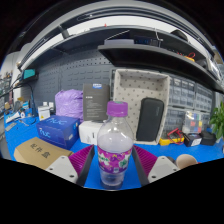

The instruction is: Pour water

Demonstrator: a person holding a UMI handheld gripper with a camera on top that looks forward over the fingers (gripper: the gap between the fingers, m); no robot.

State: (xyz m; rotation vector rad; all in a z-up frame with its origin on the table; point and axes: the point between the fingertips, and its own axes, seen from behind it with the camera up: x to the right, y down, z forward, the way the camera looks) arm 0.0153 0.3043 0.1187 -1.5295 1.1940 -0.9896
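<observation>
A clear plastic water bottle point(115, 140) with a purple cap and a purple-flowered label stands upright between my fingers, over the blue table point(170, 152). My gripper point(114, 153) is shut on it: the pink pads point(84, 156) press on the labelled part from both sides. The bottle holds water up to near its shoulder. I cannot tell whether its base rests on the table. No cup or other vessel for the water shows.
Beyond the bottle are a blue box point(58, 130), a white box point(91, 130), a purple bag point(69, 103), a dark canister point(97, 100) and a leaning beige tray point(128, 92) with a black slab point(150, 118). A cardboard box point(35, 150) lies left; small colourful items point(178, 138) lie right.
</observation>
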